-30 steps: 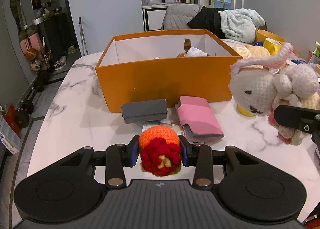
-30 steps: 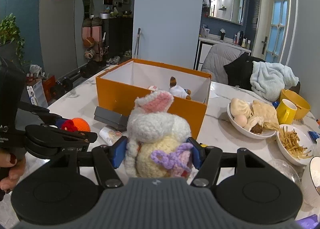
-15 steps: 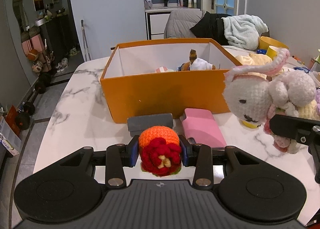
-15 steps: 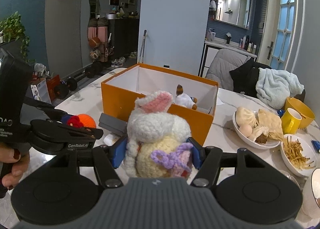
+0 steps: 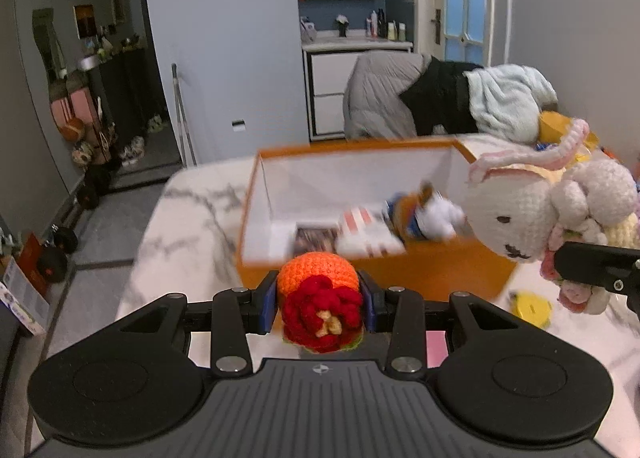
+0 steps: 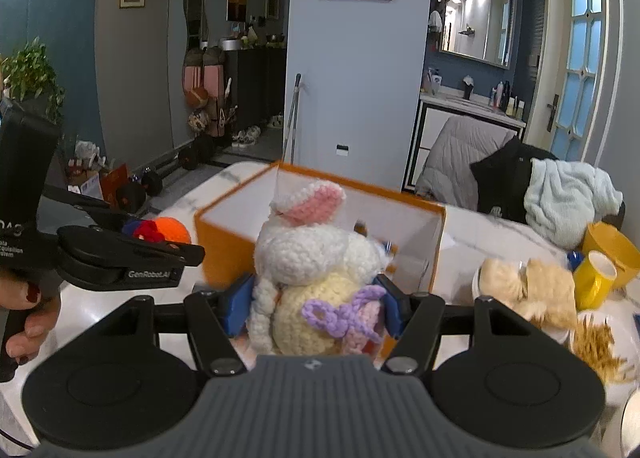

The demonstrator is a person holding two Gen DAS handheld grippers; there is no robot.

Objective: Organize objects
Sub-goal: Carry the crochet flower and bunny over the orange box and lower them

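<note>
Two-handed carry toward the orange box (image 5: 372,274). Our left gripper (image 5: 320,304) was closed on the crocheted orange ball (image 5: 318,278), its blue pads pressed against both flanks and the red flower face turned back toward the camera. Our right gripper (image 6: 314,306) was likewise clamped on the crocheted rabbit (image 6: 312,258), gripping the pale yellow body low down, so that the head and pink ear stood up above the fingers.

The relation that mattered was that of each toy to the box opening. In the left wrist view the ball sat just short of the near wall, with the white interior lying straight ahead and below the line of the fingers. In the right wrist view the rabbit overlapped the near rim, with the cavity directly beyond it. The box already held a small plush figure (image 5: 424,214) and some flat packets (image 5: 368,236).

We judged the left gripper marginally nearer the open left end. We judged that both needed to advance over the wall before releasing.
</note>
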